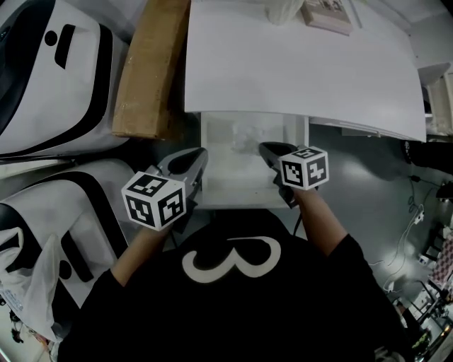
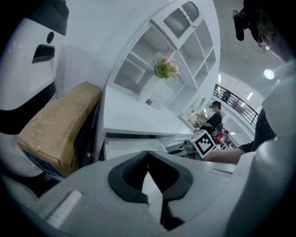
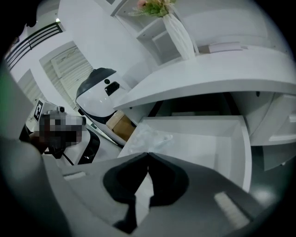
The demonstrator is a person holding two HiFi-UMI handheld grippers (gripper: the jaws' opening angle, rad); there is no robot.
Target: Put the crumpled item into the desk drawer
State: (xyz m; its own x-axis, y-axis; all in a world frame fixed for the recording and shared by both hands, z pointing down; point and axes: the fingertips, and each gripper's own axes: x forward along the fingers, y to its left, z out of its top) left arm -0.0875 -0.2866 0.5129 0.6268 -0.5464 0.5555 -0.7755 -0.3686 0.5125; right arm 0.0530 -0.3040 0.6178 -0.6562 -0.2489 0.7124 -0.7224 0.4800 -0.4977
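The white desk drawer (image 1: 212, 191) stands pulled out under the desk top (image 1: 297, 63). A crumpled clear plastic item (image 1: 244, 134) lies inside it at the back; in the right gripper view the crumpled item (image 3: 148, 136) rests on the drawer floor near the left wall. My left gripper (image 1: 202, 154) hovers at the drawer's left front corner, its jaws shut and empty. At the drawer's right side my right gripper (image 1: 264, 149) is also shut with nothing in it. Neither gripper touches the item. From the left gripper (image 2: 148, 153) the drawer front (image 2: 129, 146) shows just ahead.
A cardboard box (image 1: 148, 71) stands left of the desk, beside large white machines with black stripes (image 1: 49, 71). A white plastic bag (image 1: 28, 283) lies at the lower left. A book (image 1: 327, 15) and a vase of flowers (image 3: 178, 32) sit on the desk. Cables lie on the floor at right.
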